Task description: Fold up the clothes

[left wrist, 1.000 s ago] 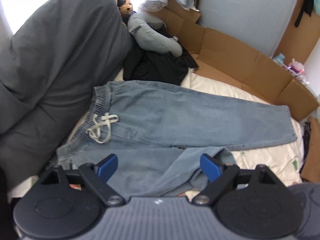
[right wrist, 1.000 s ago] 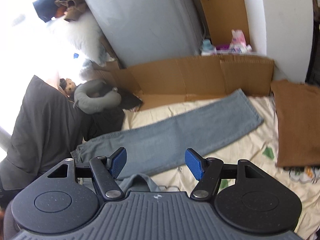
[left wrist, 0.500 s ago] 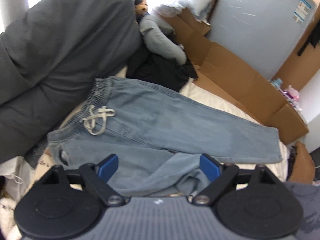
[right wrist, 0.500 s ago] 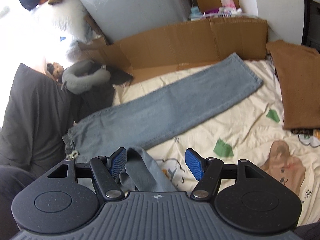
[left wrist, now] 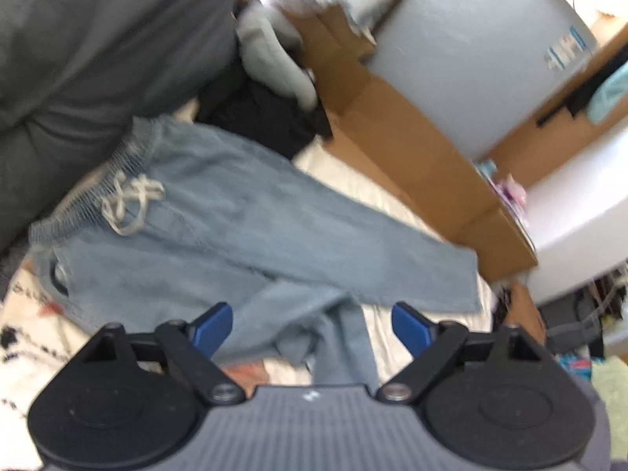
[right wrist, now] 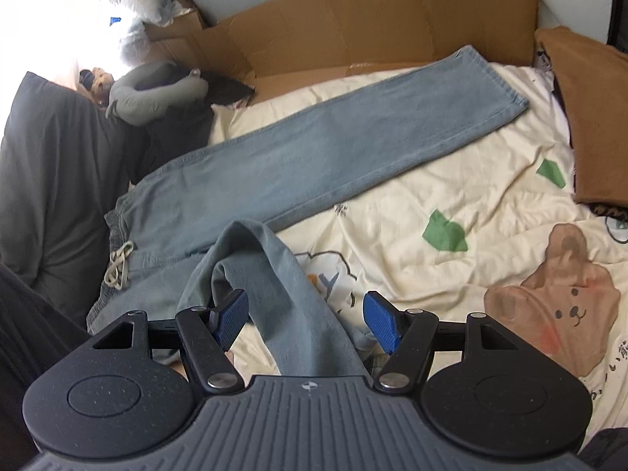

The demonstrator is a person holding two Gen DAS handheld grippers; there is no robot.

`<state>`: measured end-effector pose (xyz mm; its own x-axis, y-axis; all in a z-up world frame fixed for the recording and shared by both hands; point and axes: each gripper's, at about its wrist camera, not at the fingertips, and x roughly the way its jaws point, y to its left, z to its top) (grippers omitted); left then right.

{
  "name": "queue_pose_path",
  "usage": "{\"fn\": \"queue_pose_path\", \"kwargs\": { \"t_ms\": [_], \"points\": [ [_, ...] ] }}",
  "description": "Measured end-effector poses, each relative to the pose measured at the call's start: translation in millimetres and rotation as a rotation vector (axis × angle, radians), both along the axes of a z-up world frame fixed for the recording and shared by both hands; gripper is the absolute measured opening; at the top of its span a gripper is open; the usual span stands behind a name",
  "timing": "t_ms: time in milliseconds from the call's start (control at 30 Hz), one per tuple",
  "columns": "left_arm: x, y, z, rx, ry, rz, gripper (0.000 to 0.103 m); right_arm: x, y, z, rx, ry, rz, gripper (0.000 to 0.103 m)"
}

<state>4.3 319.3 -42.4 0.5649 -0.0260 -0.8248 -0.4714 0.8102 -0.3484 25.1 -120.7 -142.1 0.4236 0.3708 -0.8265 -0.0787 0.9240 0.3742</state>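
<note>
— What does my left black two-finger gripper (left wrist: 312,325) look like?
— Ribbed grey housing, two round black discs, silver pivot screws, blue ribbed pads (left wrist: 210,327).
— My right black two-finger gripper (right wrist: 306,320)?
— I see the same build, a small white mark on its grey housing.

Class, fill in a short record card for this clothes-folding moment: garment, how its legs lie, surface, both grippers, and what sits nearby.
garment: light blue jeans with a drawstring waist
far leg: laid flat and straight across the bed
near leg: bunched and humped up, running between the right gripper's jaws
surface: cream printed bedsheet
left gripper: jaws apart, holding nothing
right gripper: jaws apart, not clamped
nearby: brown garment, cardboard, grey pillow
</note>
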Motion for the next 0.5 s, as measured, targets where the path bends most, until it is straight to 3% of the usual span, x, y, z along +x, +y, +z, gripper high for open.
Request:
{"fn": "queue_pose_path", "kwargs": {
  "t_ms": [167, 300, 500],
  "points": [
    [6.2, 20.2, -21.8, 0.02, 0.055, 0.066, 0.094, 0.8, 0.0, -22.0, 0.002, 0.022, 0.043, 0.071],
    [15.6, 30.4, -52.1, 0.088, 0.138, 0.073, 0.094, 2.3, 4.1, -55.6, -0.021, 0.097, 0.058, 0.071],
    [30.4, 45.6, -98.5, 0.126, 0.289, 0.104, 0.091, 15.8, 3.8, -106.1, 0.001, 0.221, 0.046, 0.071]
  ]
}}
